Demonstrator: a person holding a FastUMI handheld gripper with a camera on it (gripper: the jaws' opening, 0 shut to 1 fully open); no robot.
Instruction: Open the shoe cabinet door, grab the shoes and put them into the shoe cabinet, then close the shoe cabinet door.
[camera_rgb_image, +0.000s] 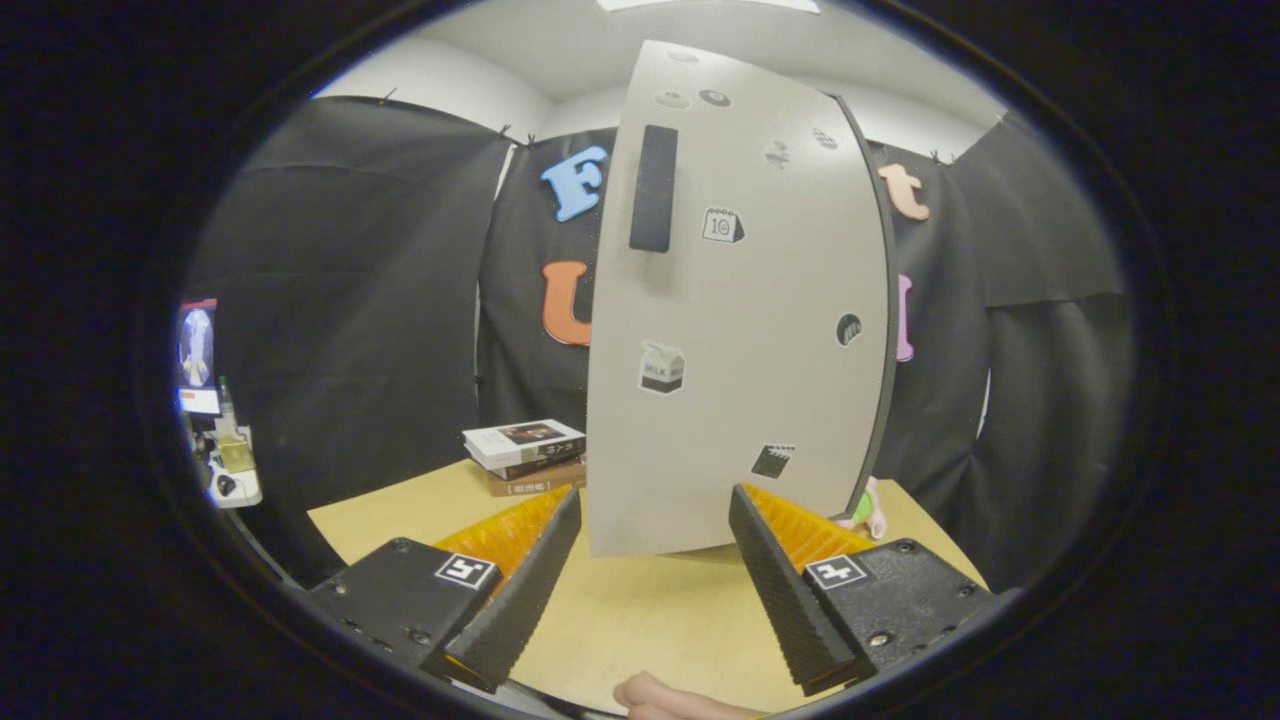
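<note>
My tool (655, 545) faces the shoe cabinet door (735, 330), fingers spread apart, gripping nothing.
The door seems shut: either before opening by its dark handle (653, 188), or after closing.

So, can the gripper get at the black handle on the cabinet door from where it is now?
Probably yes. The gripper is open, and the cabinet door stands just ahead of its fingers with nothing between. The handle sits high on the door, so the gripper must rise.
</note>
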